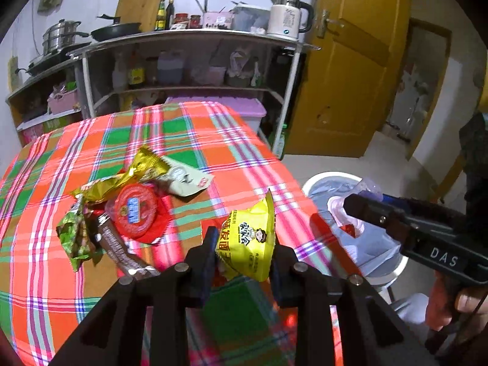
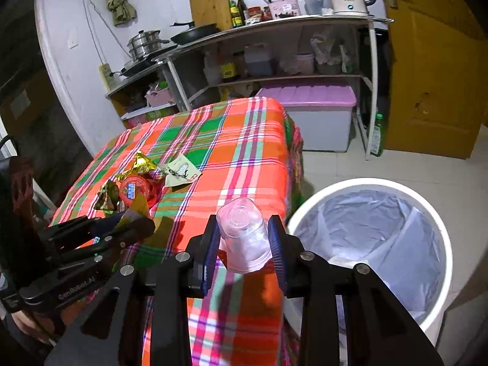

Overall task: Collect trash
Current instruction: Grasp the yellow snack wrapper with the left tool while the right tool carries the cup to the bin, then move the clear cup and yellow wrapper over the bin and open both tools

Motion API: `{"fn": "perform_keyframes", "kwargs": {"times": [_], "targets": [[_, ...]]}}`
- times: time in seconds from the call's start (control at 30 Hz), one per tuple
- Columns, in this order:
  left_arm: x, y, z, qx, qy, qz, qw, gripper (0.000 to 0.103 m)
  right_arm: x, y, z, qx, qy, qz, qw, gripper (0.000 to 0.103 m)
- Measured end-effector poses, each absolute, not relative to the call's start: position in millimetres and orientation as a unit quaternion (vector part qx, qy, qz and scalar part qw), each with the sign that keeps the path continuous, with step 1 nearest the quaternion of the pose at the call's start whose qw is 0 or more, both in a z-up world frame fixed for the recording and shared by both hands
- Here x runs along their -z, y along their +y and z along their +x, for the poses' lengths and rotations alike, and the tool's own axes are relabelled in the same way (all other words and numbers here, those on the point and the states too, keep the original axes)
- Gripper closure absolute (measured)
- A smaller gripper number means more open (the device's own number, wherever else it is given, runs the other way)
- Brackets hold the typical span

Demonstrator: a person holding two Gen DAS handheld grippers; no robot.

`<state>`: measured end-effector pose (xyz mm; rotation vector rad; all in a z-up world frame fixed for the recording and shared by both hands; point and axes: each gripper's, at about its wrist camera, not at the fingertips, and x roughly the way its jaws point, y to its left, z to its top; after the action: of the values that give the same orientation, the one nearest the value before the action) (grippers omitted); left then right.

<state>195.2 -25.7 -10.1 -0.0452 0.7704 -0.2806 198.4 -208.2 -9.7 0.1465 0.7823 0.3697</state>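
My left gripper (image 1: 244, 253) is shut on a yellow snack packet (image 1: 245, 244), held just above the plaid tablecloth (image 1: 183, 140). A pile of trash lies on the cloth to its left: a red round lid (image 1: 134, 210), gold wrappers (image 1: 122, 177), a green wrapper (image 1: 73, 238) and a pale torn packet (image 1: 186, 180). My right gripper (image 2: 244, 244) is shut on a clear plastic cup (image 2: 242, 236), bottom facing the camera, near the table's right edge. The white bin (image 2: 439, 225) with its clear liner stands on the floor just right of it. In the right wrist view the left gripper (image 2: 134, 228) sits at the lower left.
Behind the table stands a metal shelf (image 1: 195, 35) with pans, bottles and a white kettle (image 1: 286, 16). A purple-lidded storage box (image 2: 314, 97) sits under it. A yellow door (image 1: 360, 61) stands open at the right. A person's hand (image 1: 457, 305) holds the right gripper handle.
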Motion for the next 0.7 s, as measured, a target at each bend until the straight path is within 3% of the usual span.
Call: {"fn": "perform_keyframes", "kwargs": {"times": [0.7], "targets": [[-2.5,-129.6,203.1,0.240,0.362,-0.006,0.901,0.073,13.7,-306.2,167.0,-0.090,0.377,0.111,0.915,0.070]]}}
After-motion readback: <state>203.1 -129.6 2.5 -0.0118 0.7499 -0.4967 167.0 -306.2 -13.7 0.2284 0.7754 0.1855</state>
